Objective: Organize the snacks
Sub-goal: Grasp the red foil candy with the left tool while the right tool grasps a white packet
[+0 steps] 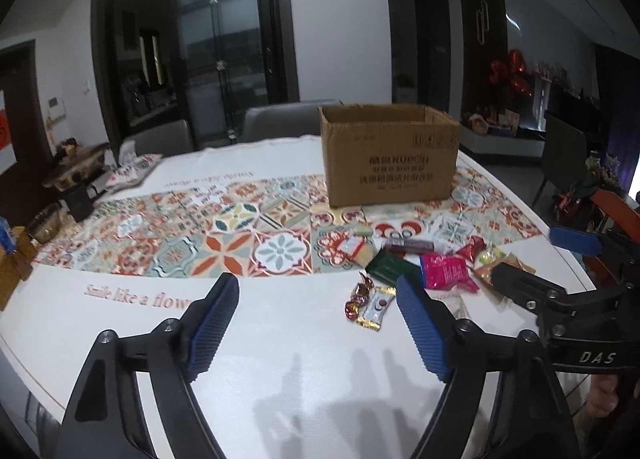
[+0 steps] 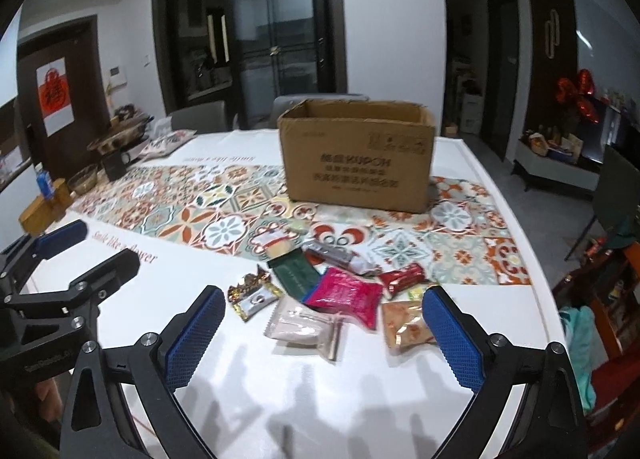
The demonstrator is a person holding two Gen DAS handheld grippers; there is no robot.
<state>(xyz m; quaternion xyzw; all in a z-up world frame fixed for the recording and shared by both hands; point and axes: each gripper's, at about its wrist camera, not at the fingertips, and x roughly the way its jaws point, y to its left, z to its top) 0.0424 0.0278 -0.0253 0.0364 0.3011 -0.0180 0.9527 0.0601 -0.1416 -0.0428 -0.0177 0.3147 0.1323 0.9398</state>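
While both tools hover low over the pile, nothing has been picked up yet.

Left gripper [image 1: 316, 323]: fingers spread, nothing between them, only bare white surface [image 1: 280, 339] beneath.

Right gripper [image 2: 324, 331]: fingers spread wide and empty, framing the near edge of the snacks.

Snack pile: a loose heap on the near part of the surface, in front of the cardboard box [image 2: 356, 155], well apart from it.

Closest to the right fingers: pale clear packet [image 2: 304, 325] sits between them and slightly ahead; orange-brown packet [image 2: 406, 329] lies just beside the right-hand finger; magenta packet [image 2: 346, 293] is behind those, overlapping the dark green packet [image 2: 294, 271].

Closest to the left fingers: white-and-gold candy [image 1: 376, 305] and twisted foil sweet [image 1: 358, 297] lie just ahead of the right-hand finger, outside the gap, off to that side.

Box: open at the top, upright on the patterned runner; looks like the likely destination, though I can't see inside.

Doing it well: I'd take one packet at a time, starting with an outlying one. Centre the fingers over it, come down flat, and close gently, because these wrappers will crinkle and slip.

Watch out: the two tools are near each other, so stagger the reaches.
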